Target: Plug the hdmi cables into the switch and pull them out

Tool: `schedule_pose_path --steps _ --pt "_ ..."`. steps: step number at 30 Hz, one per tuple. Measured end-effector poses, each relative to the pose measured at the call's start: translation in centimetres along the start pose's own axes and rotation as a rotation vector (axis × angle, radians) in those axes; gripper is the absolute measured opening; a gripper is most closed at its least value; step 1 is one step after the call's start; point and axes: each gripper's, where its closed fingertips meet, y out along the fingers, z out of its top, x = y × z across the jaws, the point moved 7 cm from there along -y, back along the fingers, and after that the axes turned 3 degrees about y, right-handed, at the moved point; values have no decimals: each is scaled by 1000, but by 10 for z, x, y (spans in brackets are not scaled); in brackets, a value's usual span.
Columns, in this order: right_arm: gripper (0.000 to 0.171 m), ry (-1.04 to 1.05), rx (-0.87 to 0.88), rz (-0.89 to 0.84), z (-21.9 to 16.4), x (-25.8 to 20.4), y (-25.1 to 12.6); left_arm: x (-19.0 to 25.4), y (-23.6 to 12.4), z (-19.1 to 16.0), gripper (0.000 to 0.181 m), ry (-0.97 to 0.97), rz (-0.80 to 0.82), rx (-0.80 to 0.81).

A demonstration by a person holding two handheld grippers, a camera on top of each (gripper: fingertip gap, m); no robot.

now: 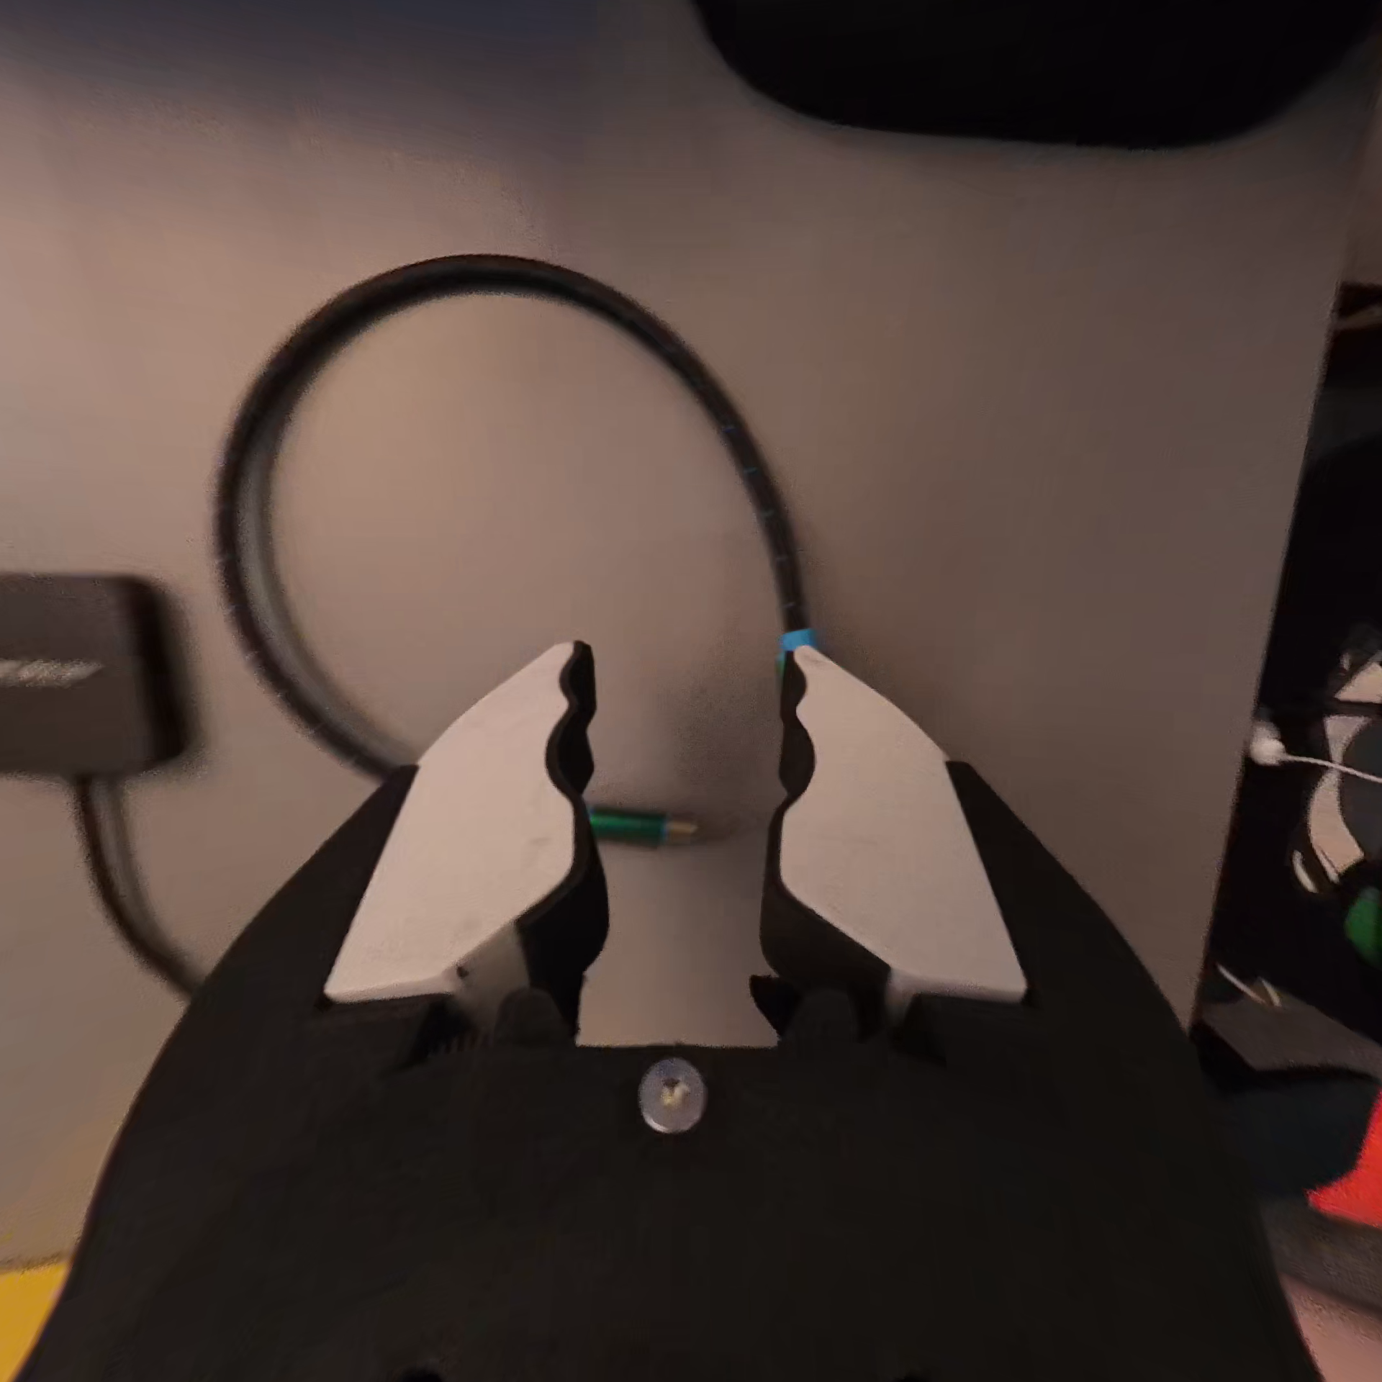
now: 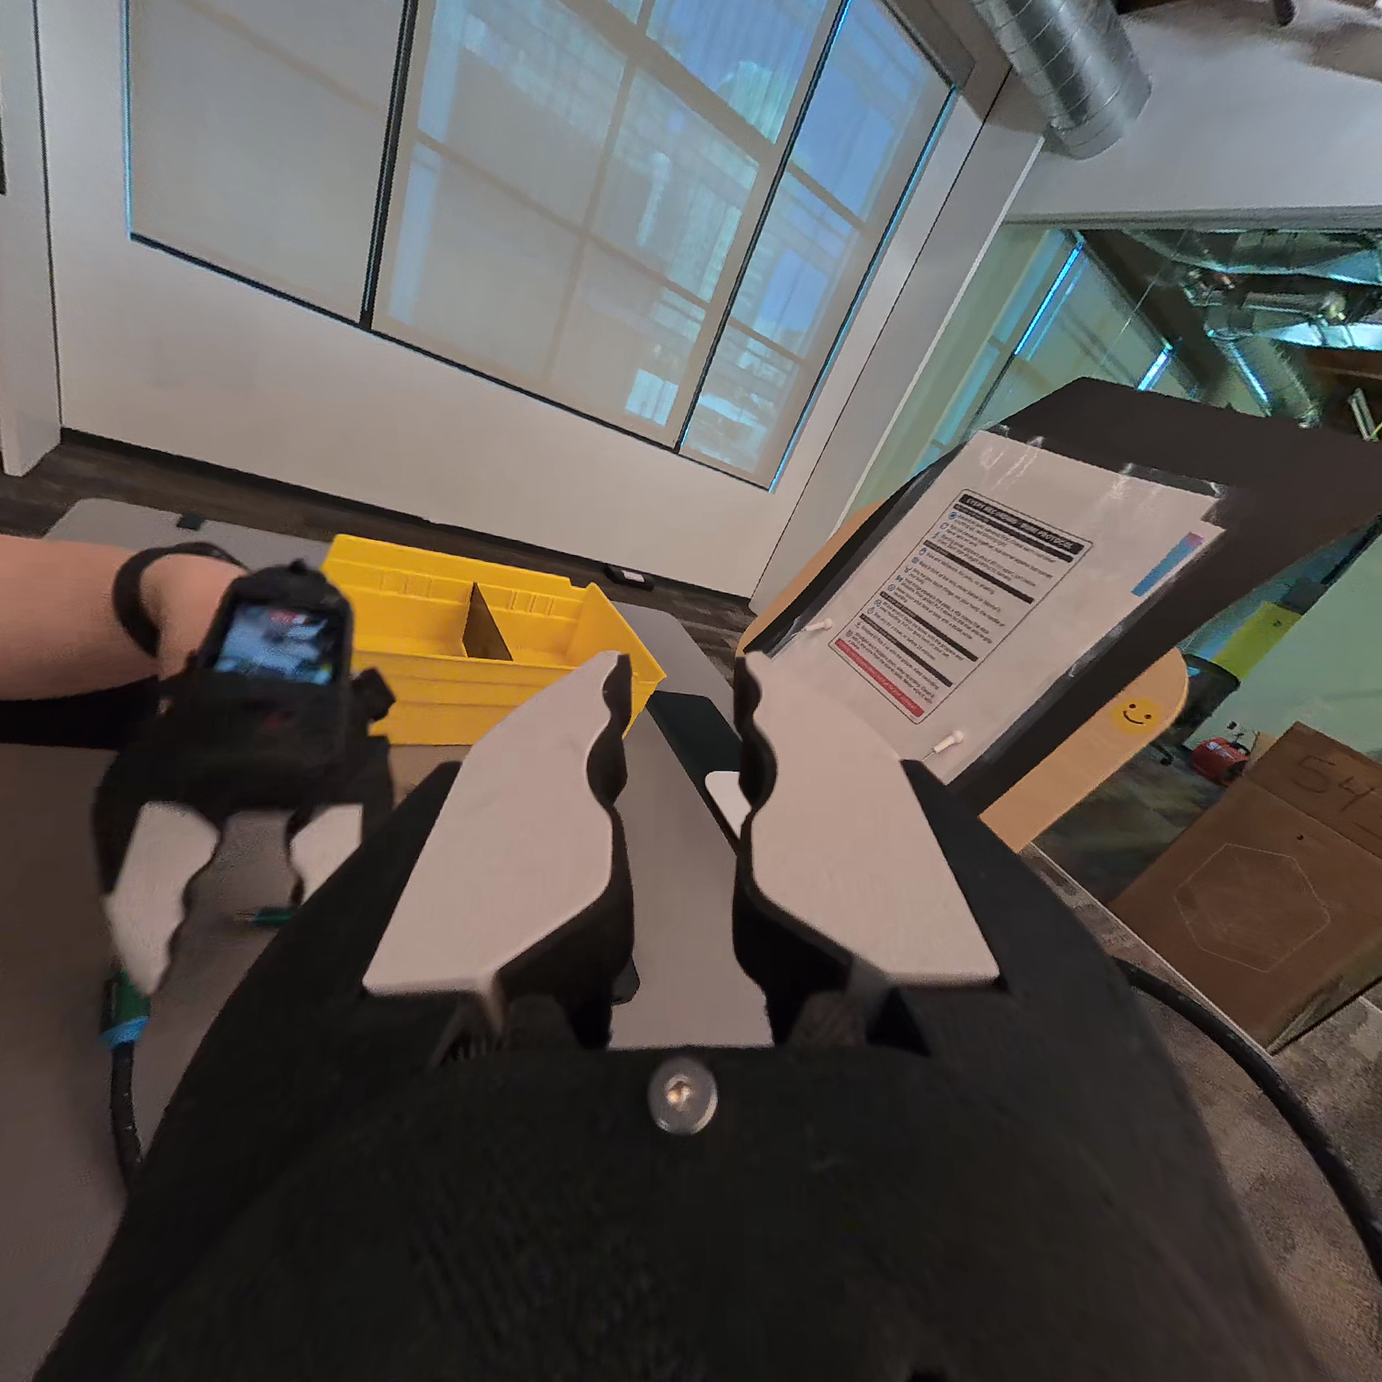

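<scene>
In the left wrist view my left gripper [image 1: 688,658] is open and empty, low over the grey table [image 1: 972,449]. A black HDMI cable [image 1: 478,263] lies in a loop ahead of it. A blue band [image 1: 799,641] on the cable sits at the right fingertip. A green plug [image 1: 636,828] with a gold tip lies between the fingers. The black switch box [image 1: 75,673] is at the left edge, blurred. My right gripper [image 2: 684,665] is open and empty, tilted up away from the table. The right wrist view also shows the left gripper [image 2: 224,912] and a green connector [image 2: 123,1009].
A yellow divided bin [image 2: 464,636] stands at the table's far side. A black flat object [image 2: 695,733] with a white patch lies beyond my right fingers. A board with a printed sheet [image 2: 972,598] and a cardboard box [image 2: 1271,897] stand right. A dark object [image 1: 1047,60] lies at the back. The left gripper's tips are roughly 30 cm from the right gripper's.
</scene>
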Motion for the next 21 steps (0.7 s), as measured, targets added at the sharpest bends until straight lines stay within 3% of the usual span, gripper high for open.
schedule_pose_path --steps 5,9,12,15,18,21 --pt "27 -5 -7 -3 1 -1 -3 17 28 4 53 12 -120 -124" --pt "27 -21 -29 12 0 -4 1 32 30 3 46 19 -180 -177" --pt "27 -29 -56 20 -4 -5 4 37 37 1 17 103 -56 -294" --pt "27 -41 -75 21 -5 -7 6 29 40 -3 16 96 36 -405" --pt "27 -62 -73 13 -3 -9 7 22 24 0 16 67 1 -319" --pt "28 -102 -30 36 4 -16 9 6 -17 -3 16 -25 -16 -152"
